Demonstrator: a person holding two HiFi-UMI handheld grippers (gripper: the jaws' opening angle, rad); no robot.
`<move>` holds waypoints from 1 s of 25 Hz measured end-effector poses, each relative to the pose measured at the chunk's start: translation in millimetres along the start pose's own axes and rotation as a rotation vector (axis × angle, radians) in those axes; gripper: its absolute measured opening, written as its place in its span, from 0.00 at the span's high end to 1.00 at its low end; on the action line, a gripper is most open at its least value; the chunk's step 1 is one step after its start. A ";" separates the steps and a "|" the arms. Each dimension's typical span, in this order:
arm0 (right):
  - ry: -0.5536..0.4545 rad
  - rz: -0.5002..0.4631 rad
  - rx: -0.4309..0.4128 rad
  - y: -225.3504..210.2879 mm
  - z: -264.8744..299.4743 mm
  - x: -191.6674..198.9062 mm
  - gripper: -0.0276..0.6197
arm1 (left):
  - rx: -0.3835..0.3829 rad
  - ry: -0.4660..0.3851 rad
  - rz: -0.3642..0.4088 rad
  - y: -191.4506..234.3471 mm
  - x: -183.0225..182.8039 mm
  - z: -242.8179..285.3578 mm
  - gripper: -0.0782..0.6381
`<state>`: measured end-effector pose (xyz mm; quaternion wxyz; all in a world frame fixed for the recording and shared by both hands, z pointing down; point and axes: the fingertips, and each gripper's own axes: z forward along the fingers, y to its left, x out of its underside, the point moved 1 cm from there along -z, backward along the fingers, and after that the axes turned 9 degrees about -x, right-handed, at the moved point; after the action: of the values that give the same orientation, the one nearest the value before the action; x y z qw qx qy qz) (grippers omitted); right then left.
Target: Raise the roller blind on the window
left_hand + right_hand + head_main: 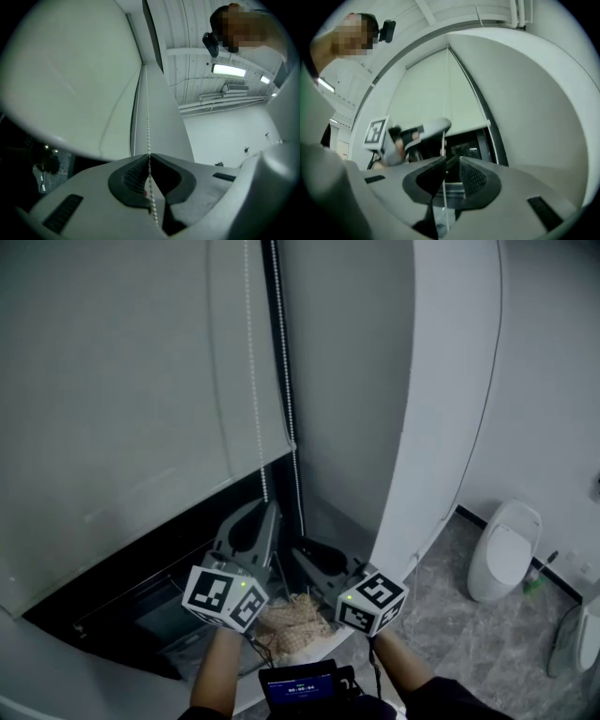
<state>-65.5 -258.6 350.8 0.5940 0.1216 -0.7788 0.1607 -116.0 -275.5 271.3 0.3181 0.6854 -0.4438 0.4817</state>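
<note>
Roller blind [131, 381]: smooth, matte, pale fabric at 10 o'clock in the head view, hem above the dark window [112, 601]. Fine white bead chain [255, 381] hangs at 12. Left gripper [149, 157], angled upward, ribbed pads pinching the chain. Right gripper [451, 161]: narrow gap, chain threading through, perhaps brushing one pad; too dim to tell. Forearms [217, 676] cropped at 6.
</note>
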 end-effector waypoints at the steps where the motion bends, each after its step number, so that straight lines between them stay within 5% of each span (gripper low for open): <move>1: -0.027 -0.026 -0.006 -1.2 4.0 -21.4 0.85 | -0.004 0.022 0.009 -0.8 13.2 -2.3 0.88; 6: -0.135 -0.156 -0.025 -2.6 25.1 -121.1 0.85 | 0.023 0.187 -0.040 -13.1 87.3 -16.8 0.88; 10: -0.141 -0.274 -0.014 4.1 43.4 -164.9 0.85 | 0.027 0.290 -0.083 -20.5 128.8 -28.2 0.88; 21: -0.166 -0.315 0.052 1.0 51.1 -171.9 0.93 | 0.043 0.307 -0.065 -21.4 146.3 -43.3 0.87; 25: -0.129 -0.316 0.067 -3.8 46.0 -158.5 0.93 | 0.081 0.262 -0.123 -17.2 127.3 -45.9 0.87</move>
<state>-62.9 -280.5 187.2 0.5561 0.2724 -0.7808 0.0828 -99.6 -267.3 406.5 0.3741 0.6547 -0.3358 0.5644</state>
